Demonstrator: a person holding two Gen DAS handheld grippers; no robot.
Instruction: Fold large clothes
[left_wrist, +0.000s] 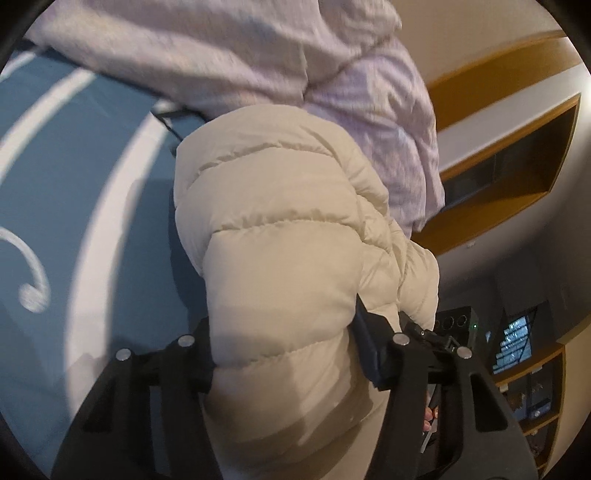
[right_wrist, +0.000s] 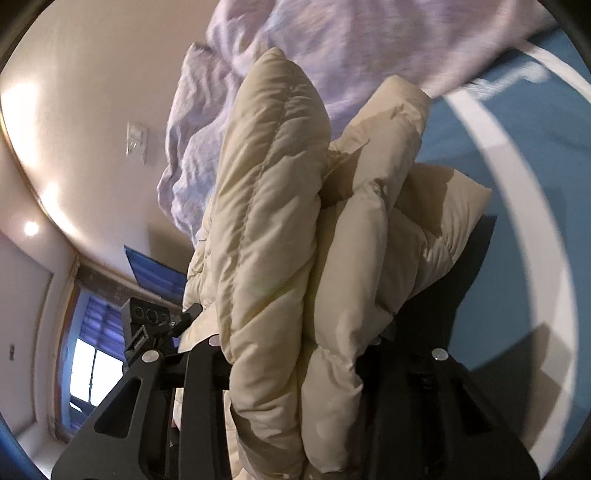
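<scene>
Jacket: a cream quilted puffer jacket hangs bunched between the two tools, lifted above the blue bedcover; in the right wrist view its folds stand stacked in thick padded rolls
Left tool: the left tool has a thick roll of the jacket filling the gap between its black fingers; the fingers stand partway apart and press into the padding on both sides, so it grips the jacket
Right tool: the right tool clamps several layers of the jacket between its fingers; the jaws are fairly narrow, with the padding bulging out above and below them; a dark lining shows at the right side of the bundle
Other tool in sight: each wrist view catches part of the opposite tool behind the jacket, just beside it
Bedcover: a blue bedcover with broad white curved stripes lies under and left of the jacket
Blanket: a pale lilac crinkled blanket lies heaped beyond the jacket, touching its far edge
Room: a wooden wall shelf on the right; a bright window low at left in the right wrist view
</scene>
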